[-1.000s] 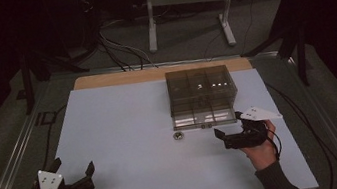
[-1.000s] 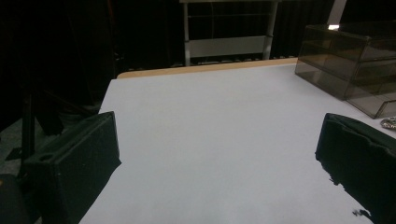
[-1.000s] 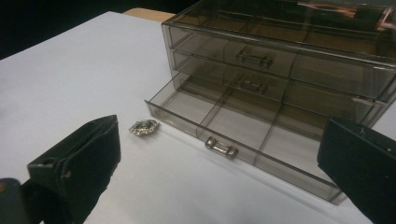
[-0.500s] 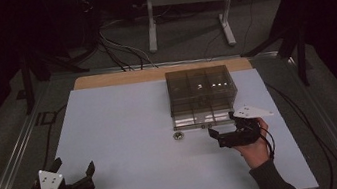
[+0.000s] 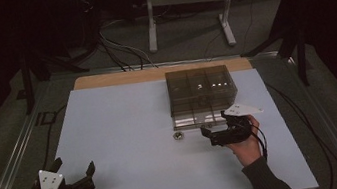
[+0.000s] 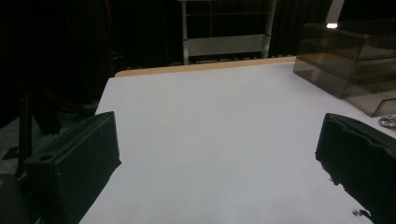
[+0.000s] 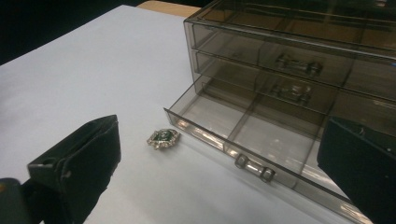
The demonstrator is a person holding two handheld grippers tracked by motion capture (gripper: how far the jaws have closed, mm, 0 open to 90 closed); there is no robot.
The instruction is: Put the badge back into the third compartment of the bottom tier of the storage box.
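The right tongs stand wide, with nothing between the two black, blocky jaws. They hover low over the tabletop, just in front of the drawer box, and they point to the left, toward the brooch. A grey three-cornered plate sits on top of them, and a black cable trails from the hand behind.

In the right gripper view the brooch lies flat on the white sheet, between the two jaws and farther ahead of them. It is a small, roughly six-sided piece with a dark green middle and a rim of small shiny stones. It lies just beside the front corner of the open drawer, near it but not touching.

The drawer is the lowest one of the box. It is pulled out, made of smoky clear plastic with thin walls that divide it into compartments, and it has a small metal handle on its front. Two closed drawers with similar handles are above it.

The left tongs are also wide and hold nothing. They rest near the front left corner of the tabletop, well apart from the box. The tabletop has a smooth, matt white cover, and a strip of light wood shows along its far edge.
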